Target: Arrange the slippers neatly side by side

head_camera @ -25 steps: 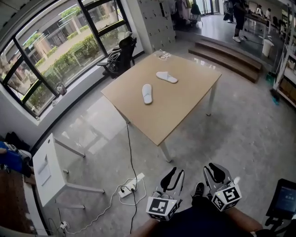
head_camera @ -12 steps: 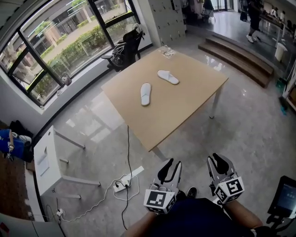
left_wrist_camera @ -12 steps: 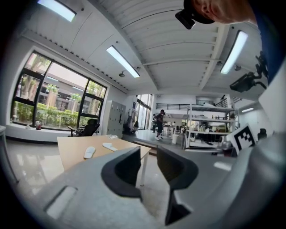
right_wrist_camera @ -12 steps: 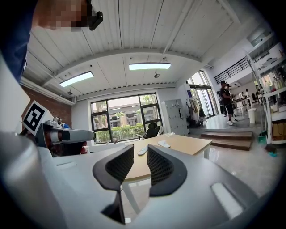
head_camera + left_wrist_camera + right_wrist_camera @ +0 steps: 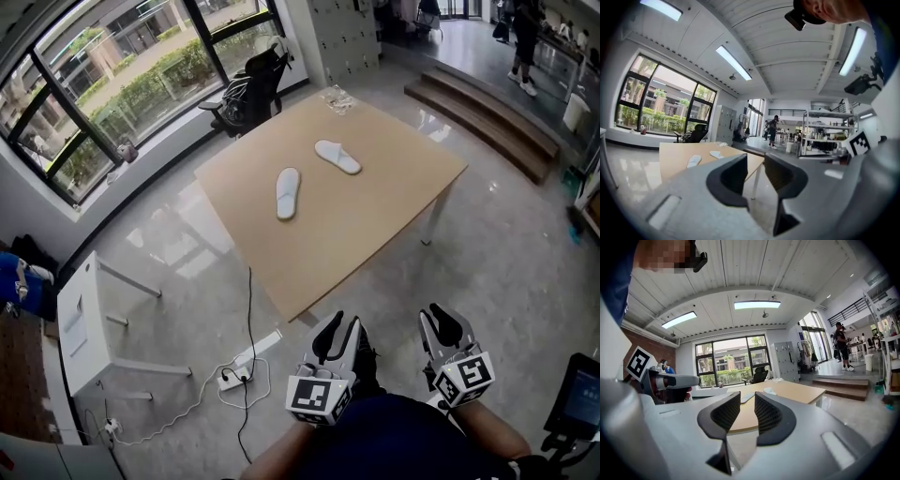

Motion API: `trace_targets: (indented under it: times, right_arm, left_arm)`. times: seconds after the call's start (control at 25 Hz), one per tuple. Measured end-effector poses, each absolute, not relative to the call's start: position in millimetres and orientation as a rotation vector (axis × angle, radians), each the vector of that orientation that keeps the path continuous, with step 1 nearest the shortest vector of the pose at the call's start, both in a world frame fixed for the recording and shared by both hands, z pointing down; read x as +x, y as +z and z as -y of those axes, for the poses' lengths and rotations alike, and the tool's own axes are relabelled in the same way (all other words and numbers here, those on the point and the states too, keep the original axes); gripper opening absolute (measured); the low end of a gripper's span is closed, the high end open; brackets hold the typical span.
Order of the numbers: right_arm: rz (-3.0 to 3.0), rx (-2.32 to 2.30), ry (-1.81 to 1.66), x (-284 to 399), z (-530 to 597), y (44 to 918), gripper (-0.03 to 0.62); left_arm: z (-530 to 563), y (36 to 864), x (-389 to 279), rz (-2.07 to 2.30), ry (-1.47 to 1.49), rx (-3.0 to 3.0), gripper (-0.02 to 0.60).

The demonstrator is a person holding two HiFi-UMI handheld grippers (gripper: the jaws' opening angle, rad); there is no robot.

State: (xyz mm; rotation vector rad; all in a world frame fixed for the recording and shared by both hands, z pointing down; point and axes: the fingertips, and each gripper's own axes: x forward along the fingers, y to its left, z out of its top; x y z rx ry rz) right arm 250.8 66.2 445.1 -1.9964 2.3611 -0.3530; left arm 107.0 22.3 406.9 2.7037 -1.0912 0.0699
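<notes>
Two white slippers lie apart on a light wooden table. The left slipper points away from me; the right slipper lies at an angle beyond it. Both grippers hang low by my body, short of the table's near corner. My left gripper is open with a narrow empty gap, and so is my right gripper. In the left gripper view the slippers show far off past the left gripper. In the right gripper view one slipper shows beyond the right gripper.
A black office chair stands behind the table by the windows. A power strip and cables lie on the floor at my left. A white low table sits further left. Steps rise at the far right.
I have come closer to the table, whose near corner now lies just ahead of the grippers. Both grippers stay low and open. The slippers have not moved.
</notes>
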Motion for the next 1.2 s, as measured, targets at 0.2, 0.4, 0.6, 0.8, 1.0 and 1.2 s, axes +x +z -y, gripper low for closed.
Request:
trace_targets:
  times: [0.2,0.4,0.6,0.8,1.0,1.2]
  right_arm:
    - [-2.372,-2.012,-0.345,270,-15,449,0.1]
    - [-2.388,-2.01,-0.365,285,50,451,0.098]
    - [-2.431,-1.977,-0.408,285,128,457,0.098]
    - [-2.492,-1.919,-0.414,277,205,456,0.098]
    - [-2.548,-1.878,-0.413,275,271,461,0.097]
    - [-2.611,-1.846,-0.453,287,335,478,0.095]
  left_arm:
    - [30,418,123,1.114,0.082,2.671,0.114]
    - [95,417,127,1.166,0.095,2.641,0.114]
    - [166,432,119,1.206,0.113,2.656,0.114]
    - [232,432,95,1.322,0.122,2.595,0.114]
    - [283,439,77,1.422,0.157,2.527,0.115]
    - [325,460,69,1.512,0.223,2.448,0.114]
